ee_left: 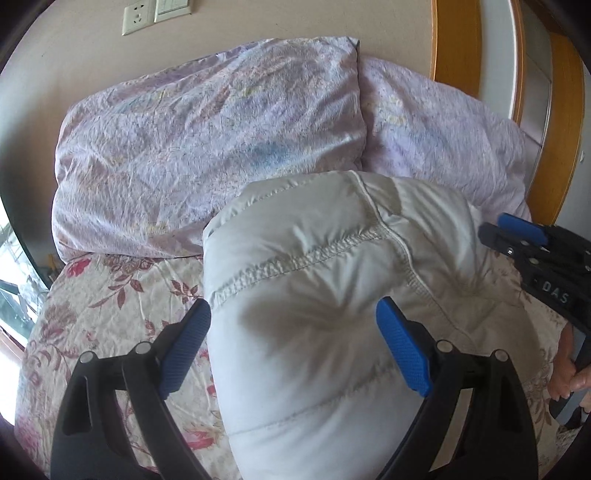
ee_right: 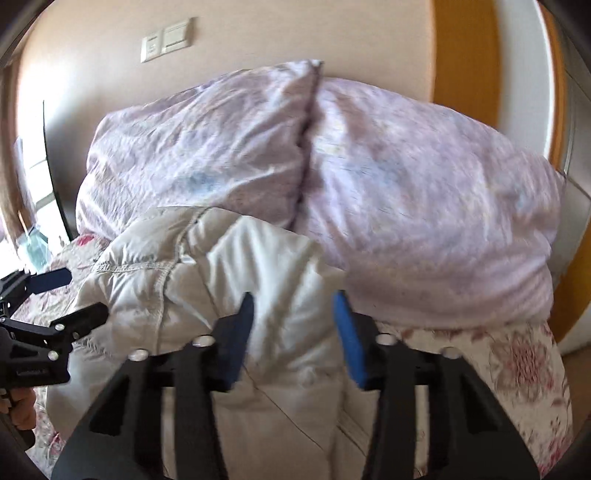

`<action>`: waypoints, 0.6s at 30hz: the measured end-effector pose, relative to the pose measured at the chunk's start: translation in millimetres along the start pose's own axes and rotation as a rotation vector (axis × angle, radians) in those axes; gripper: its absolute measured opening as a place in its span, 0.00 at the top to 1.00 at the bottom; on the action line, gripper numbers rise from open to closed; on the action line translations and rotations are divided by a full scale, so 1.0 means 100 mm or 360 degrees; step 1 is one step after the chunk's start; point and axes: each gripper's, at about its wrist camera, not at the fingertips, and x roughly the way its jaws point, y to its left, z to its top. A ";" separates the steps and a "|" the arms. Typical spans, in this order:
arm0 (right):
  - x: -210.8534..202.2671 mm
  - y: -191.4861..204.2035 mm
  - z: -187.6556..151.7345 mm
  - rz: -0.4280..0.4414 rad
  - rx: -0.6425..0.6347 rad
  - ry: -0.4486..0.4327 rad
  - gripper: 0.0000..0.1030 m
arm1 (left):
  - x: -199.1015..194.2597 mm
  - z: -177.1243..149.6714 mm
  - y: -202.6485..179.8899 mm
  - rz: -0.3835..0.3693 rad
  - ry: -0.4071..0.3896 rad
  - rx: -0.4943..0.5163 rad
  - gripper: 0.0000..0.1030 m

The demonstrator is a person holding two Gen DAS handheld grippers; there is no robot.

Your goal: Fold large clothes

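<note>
Blue pads of left gripper (ee_left: 293, 347) spread wide, gripping nothing; puffy white jacket (ee_left: 332, 295) bulges between. Right gripper (ee_right: 293, 339) half-closed, grip unclear. Light, soft, slippery: pinch stitched seams.

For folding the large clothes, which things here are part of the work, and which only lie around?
Part of the job:
- white padded jacket
- left gripper, open
- right gripper, open

Only lying around:
- lilac pillows
- floral bedsheet
- wall socket
- wooden headboard
</note>
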 end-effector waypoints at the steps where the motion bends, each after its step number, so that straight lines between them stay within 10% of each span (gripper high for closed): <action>1: 0.05 0.05 0.01 0.0009 -0.0025 0.0009 0.64 | 0.03 0.01 0.00 -0.0005 0.0014 0.0003 0.12; 18: 0.79 0.06 -0.46 -0.0006 -0.0010 0.0331 0.72 | 0.44 -0.13 -0.09 -0.0009 0.0118 0.0019 0.02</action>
